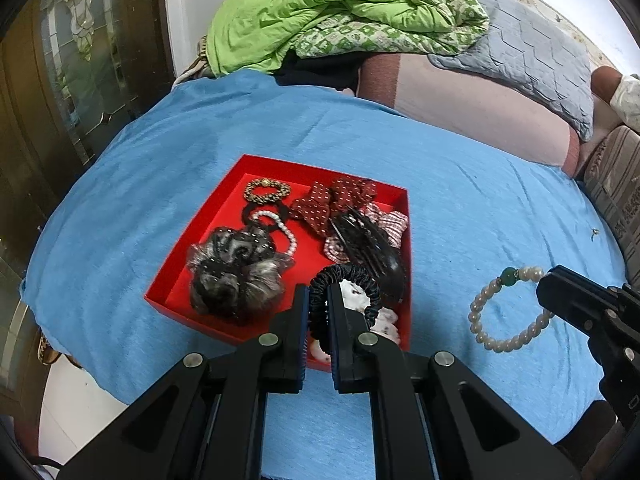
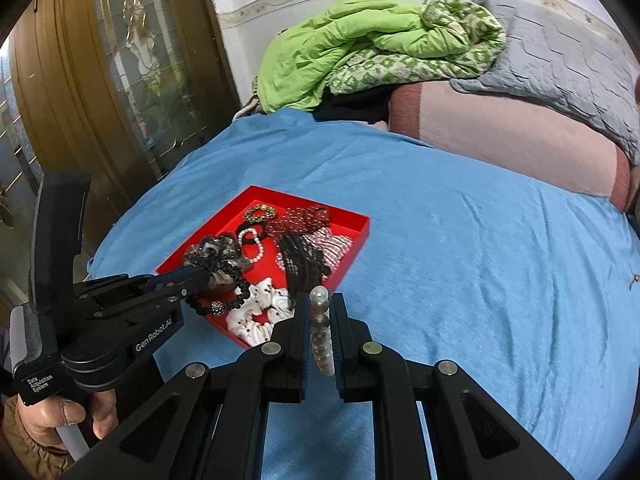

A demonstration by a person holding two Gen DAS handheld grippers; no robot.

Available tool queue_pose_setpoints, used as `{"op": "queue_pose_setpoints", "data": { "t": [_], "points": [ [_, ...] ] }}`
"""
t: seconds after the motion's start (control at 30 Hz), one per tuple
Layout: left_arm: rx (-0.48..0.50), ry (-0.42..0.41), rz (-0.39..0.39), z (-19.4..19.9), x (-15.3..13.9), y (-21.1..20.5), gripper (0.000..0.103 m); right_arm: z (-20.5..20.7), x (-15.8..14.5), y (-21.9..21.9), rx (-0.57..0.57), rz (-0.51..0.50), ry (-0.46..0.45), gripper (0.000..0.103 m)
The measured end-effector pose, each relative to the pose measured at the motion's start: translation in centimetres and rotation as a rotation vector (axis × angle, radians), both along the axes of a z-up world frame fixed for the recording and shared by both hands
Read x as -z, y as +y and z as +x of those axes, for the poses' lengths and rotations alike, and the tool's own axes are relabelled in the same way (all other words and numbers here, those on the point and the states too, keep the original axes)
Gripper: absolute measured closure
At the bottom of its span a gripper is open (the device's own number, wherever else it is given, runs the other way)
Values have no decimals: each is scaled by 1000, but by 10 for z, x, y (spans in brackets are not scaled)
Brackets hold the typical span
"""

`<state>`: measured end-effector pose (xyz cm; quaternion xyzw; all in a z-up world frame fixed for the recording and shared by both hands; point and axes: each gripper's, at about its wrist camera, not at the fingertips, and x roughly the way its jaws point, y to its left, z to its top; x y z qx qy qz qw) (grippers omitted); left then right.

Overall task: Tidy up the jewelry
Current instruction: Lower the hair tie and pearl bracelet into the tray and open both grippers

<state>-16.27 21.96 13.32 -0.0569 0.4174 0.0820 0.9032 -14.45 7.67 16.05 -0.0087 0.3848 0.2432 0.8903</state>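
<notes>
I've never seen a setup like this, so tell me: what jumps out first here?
A bright red tray crammed with hair ties and bows sits on a blue cloth. The left gripper pinches a black scrunchie over the tray's near edge, while the right gripper holds a pearl bracelet beside it.

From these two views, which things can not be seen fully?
- White spotted scrunchie: left wrist view, mostly hidden behind the left tool and the black scrunchie it holds.
- Pearl bracelet: right wrist view, only a few beads show between the right tool fingers.
- Red tray: near edge hidden by the left tool.
- Person's hand: right wrist view, cut off by the frame edge.
</notes>
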Motion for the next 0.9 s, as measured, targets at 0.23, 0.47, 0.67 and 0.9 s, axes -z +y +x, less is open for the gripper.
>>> {"op": "queue_pose_setpoints", "data": {
  "t": [0.23,0.47,0.67,0.9],
  "points": [
    [-13,5,25,14,3,16,94,9,-1,24,-43,-11,-1,92],
    [-3,1,50,33,2,29,94,18,-4,48,-81,-28,-15,92],
    [10,-15,60,49,-3,41,94,26,-7,66,-101,-41,-29,92],
    [34,-23,93,68,-5,54,94,37,-3,83,-114,-49,-28,92]
  ]
}}
